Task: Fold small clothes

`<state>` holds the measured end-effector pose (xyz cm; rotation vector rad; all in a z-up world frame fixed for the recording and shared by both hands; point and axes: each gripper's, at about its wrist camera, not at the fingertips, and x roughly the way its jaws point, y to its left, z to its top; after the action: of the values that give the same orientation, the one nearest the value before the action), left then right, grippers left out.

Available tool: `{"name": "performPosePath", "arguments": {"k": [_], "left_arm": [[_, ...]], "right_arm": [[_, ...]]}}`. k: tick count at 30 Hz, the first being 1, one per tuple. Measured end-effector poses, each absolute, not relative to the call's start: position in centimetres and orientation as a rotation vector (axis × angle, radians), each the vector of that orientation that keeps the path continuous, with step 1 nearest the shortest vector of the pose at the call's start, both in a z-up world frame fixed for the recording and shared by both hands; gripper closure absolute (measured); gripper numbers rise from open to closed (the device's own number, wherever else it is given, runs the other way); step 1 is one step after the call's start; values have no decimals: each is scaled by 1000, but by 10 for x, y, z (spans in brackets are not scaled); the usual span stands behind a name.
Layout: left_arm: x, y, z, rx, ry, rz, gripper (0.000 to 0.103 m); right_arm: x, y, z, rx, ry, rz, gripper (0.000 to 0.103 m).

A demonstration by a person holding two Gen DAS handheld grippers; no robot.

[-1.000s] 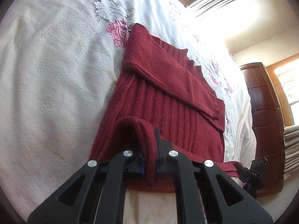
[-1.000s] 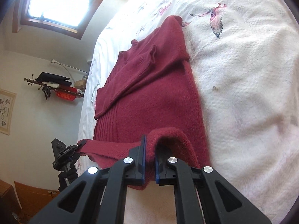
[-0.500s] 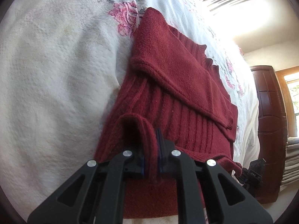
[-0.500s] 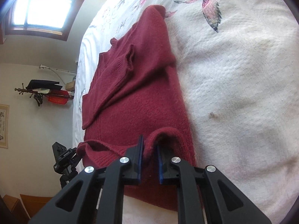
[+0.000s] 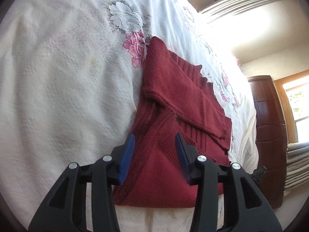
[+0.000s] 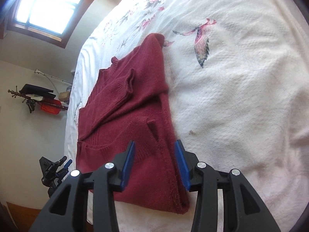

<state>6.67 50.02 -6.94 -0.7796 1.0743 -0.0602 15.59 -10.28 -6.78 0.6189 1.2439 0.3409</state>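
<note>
Both grippers are spread wide right now, nothing pinched in either one. The left gripper (image 5: 154, 154) and the right gripper (image 6: 154, 158) each hover over the near end of the red sweater (image 5: 173, 100), one per near corner, blue pads apart with knit showing between them.

What I'd worry about: the bottom hem (image 5: 168, 119) has been flipped up over the body and it's just sitting there loose. On the left side it looks bunched into a ridge rather than flat, so if the tools pull away carelessly or snag the fuzzy knit, that flap could slide back or drag crooked. The near fold edge (image 6: 154, 201) also looks puffy, and thick wool like this tends to spring open. Any regrab risks catching only the top layer.

The sweater itself lies on the white floral bedspread (image 5: 58, 77), lengthwise away from me, collar (image 6: 114, 60) at the far end. Both sleeves (image 6: 123, 89) are crossed in over the chest, cuffs visible. It's a dark red rib knit, soft and floppy, roughly a narrow rectangle already. Probably one more fold to go, I'd guess.
</note>
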Motion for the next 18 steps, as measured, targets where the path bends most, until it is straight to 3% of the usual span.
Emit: {"name": "performPosePath", "arguments": {"k": [3,13,16,18], "left_arm": [[80,484,-67,-623,1106,-63,50],[130,425,-87,-207,1186,-81,48],[135,416,-95,-119,1210,-87,60],[136,413,-97,-87,1208,-102,89]], "right_arm": [[157,-96,-58,555,1234,352,57],[168,-62,-51,371,1244,393,53],[173,-56,-55,342,1253,398,53],[175,-53,-56,316,1256,396,53]]}}
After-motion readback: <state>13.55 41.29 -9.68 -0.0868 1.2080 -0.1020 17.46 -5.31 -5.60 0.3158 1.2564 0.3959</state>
